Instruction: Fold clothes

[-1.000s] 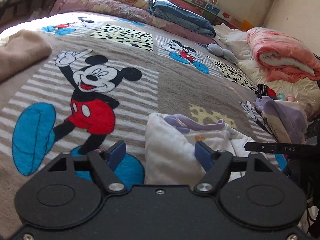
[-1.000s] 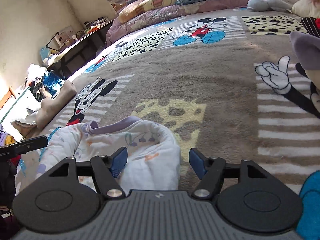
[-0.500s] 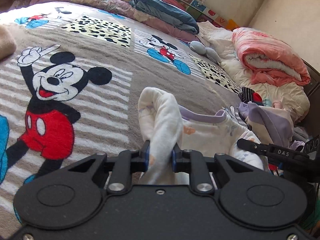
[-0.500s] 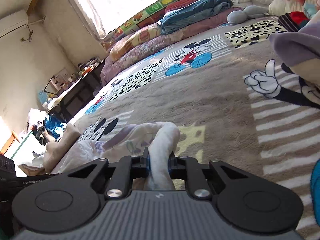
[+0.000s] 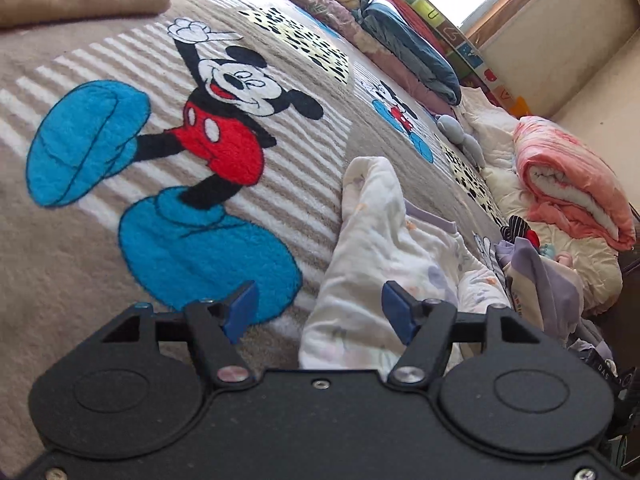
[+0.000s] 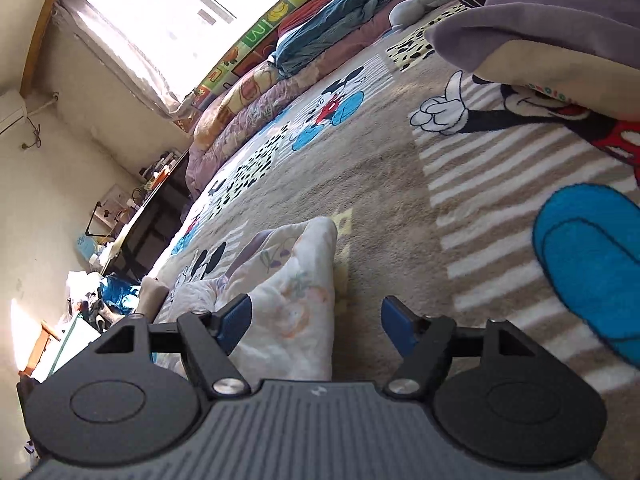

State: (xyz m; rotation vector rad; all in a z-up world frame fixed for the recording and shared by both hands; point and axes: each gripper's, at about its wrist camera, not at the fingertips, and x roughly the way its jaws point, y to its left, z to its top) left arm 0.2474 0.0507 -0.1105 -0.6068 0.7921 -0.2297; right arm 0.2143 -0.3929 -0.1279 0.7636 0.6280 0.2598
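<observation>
Both grippers stand with jaws spread, having just been opening, and neither has hold of anything. Nearest in its own view, the left gripper (image 5: 316,308) has the white printed garment (image 5: 384,240) lying loose between its blue pads, closer to the right pad, which seems to overlap the cloth without pressing it. Across from it, the right gripper (image 6: 316,320) has a folded corner of the same garment (image 6: 288,292) just beside its left pad, with bare blanket before its right pad. Judging by this, one fold has been laid and let go; the garment looks bunched, so smoothing and further folds likely remain. Farther right on the bed's cartoon blanket (image 5: 100,240), a purple and cream heap of clothes (image 5: 540,280) looks unfolded.
</observation>
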